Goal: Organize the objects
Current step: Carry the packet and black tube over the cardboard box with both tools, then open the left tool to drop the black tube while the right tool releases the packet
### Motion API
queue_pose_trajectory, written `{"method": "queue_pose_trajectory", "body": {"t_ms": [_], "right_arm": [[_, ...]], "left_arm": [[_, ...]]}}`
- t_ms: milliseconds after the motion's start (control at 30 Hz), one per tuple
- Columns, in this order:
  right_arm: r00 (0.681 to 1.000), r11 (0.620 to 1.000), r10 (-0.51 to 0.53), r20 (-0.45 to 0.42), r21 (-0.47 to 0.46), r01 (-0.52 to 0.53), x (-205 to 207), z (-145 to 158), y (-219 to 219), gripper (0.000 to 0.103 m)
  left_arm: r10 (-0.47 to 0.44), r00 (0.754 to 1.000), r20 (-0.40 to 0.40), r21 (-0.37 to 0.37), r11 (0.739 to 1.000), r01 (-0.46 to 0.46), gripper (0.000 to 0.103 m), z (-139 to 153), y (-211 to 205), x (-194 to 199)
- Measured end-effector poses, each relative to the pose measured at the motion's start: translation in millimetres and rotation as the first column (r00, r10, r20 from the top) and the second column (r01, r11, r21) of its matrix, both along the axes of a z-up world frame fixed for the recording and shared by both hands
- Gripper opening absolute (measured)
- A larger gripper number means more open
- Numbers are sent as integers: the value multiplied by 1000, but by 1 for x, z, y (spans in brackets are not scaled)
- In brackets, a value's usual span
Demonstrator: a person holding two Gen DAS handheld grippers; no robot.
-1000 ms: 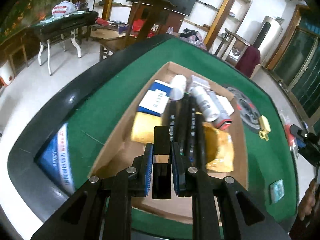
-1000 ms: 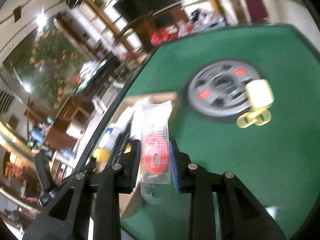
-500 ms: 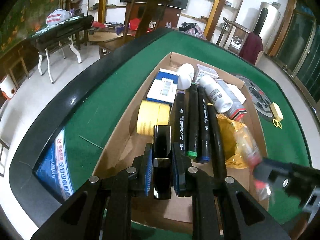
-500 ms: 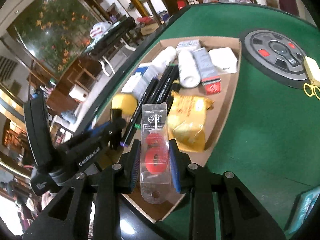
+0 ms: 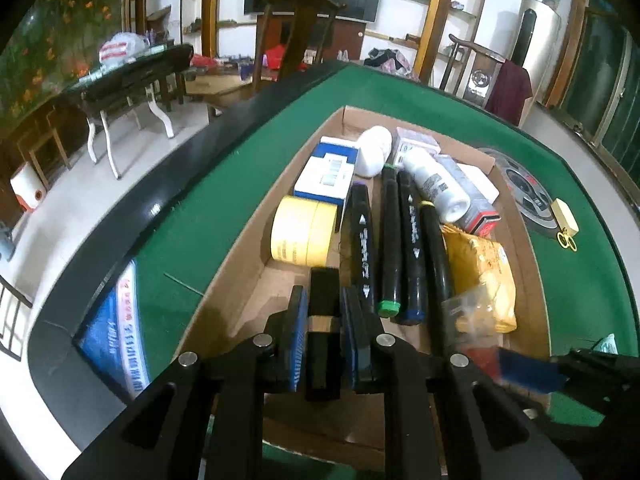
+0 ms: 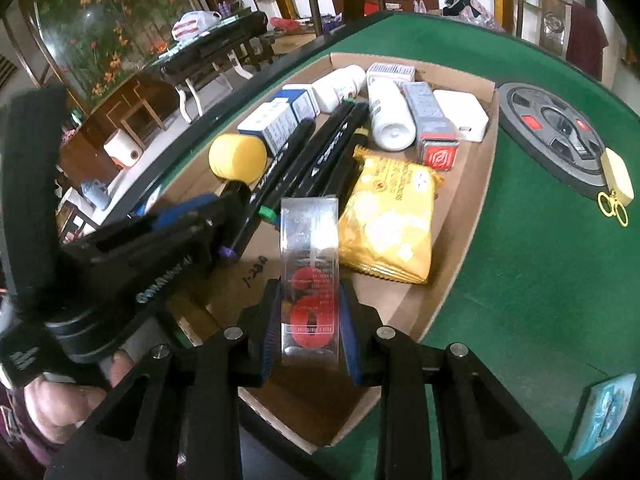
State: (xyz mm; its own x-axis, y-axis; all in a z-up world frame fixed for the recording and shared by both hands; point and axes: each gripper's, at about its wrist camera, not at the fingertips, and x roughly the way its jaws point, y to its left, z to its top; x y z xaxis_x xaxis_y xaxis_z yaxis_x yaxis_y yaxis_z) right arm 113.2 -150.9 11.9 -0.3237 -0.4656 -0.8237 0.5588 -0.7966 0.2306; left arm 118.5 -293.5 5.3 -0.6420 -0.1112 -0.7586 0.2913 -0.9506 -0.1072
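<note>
A shallow cardboard tray [image 5: 240,248] [image 6: 460,208] on the green table holds several black markers [image 5: 392,248] [image 6: 320,152], a yellow tape roll [image 5: 300,232] [image 6: 238,158] and a yellow packet [image 5: 484,276] [image 6: 392,216]. My left gripper [image 5: 324,300] is shut on a small black block [image 5: 324,288] over the tray's bare near end, just in front of the tape roll. My right gripper [image 6: 310,300] is shut on a clear plastic pack with a red item inside [image 6: 310,264], hanging over the tray's near end beside the yellow packet. In the right wrist view the left gripper [image 6: 200,216] sits close on the left.
The tray's far end holds a blue-and-white box [image 5: 328,176], white bottles [image 5: 434,184] and a white adapter [image 6: 464,120]. Right of the tray lie a grey weight plate [image 6: 556,128] and a pale yellow block with rings [image 6: 618,176]. A blue card [image 6: 604,412] lies near the table's front edge.
My right gripper has swung with the clear pack from over the green felt to over the tray's near end, entering the left wrist view. The left gripper stayed over the tray, rolling slightly.
</note>
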Motion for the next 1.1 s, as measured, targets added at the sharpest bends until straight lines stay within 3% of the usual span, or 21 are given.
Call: {"method": "queue_pose_trajectory", "body": {"t_ms": [233,433,700,767,833,1000,1100], "right_arm": [[999,999,-1,-54,39,3,11,5,-3,26],[994,997,4,-106,72,4,17,6,-7,27],[997,999,-24,-78,38,27,8,10,3,27],[996,999,-32,-79,8,33,7,15,8,31],[996,999,-40,-86,-10,39,6,19,11,44],[994,998,-56,-89,-37,53,6,23,17,45],[995,997,-63,-84,-43,59,3,23,20,45]], "left_arm": [[17,999,-50,-97,995,-22,15,20,8,7],[26,997,-67,-139,990,-35,15,27,11,9],[40,996,-78,-164,985,-52,15,33,14,11],[43,996,-76,-162,985,-55,15,33,14,10],[44,996,-73,-161,985,-56,15,33,15,10],[50,996,-74,-165,984,-62,17,33,17,9],[54,995,-81,-166,984,-67,25,35,18,10]]}}
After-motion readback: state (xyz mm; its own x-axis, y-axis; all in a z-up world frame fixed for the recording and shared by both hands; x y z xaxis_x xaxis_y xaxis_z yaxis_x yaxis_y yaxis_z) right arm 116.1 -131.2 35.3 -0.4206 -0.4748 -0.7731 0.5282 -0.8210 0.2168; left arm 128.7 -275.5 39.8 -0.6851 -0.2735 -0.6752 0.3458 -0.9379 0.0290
